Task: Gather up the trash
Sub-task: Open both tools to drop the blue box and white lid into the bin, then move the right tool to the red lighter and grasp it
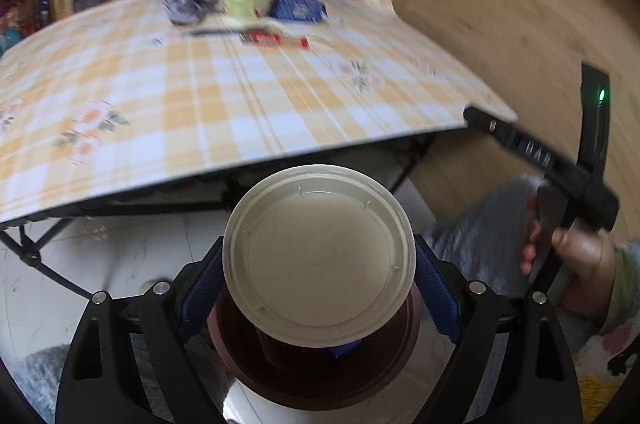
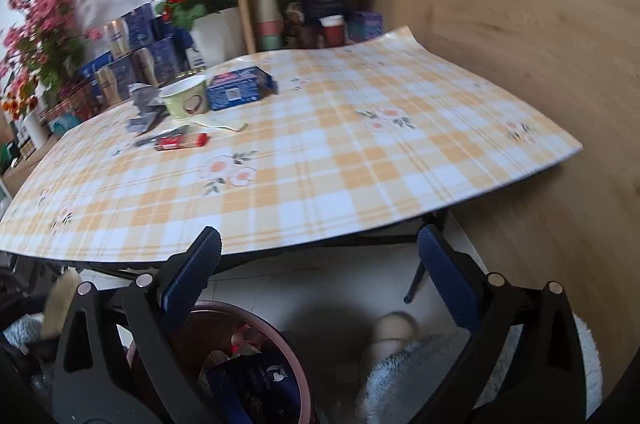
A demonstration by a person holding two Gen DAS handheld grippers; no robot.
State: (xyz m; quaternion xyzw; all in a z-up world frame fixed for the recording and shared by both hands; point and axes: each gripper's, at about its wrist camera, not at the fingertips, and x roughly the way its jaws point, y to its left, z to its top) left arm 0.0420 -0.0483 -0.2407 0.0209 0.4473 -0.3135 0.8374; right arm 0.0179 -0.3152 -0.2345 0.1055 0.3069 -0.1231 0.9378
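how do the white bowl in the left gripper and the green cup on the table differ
The white bowl is clamped in the left gripper above the bin, its base toward the camera; the green cup stands upright on the table. The bowl is plain off-white; the cup is pale green and printed. Both are round disposable containers.

Right gripper (image 2: 320, 260) jaws spread wide, empty, at near edge of checked table (image 2: 340, 160), above dark-red bin (image 2: 298, 372) on floor below that edge; at table's far-left end: green cup (image 2: 186, 100), blue box (image 2: 240, 87) touching it, grey wrapper (image 2: 144, 106), red packet (image 2: 182, 141).
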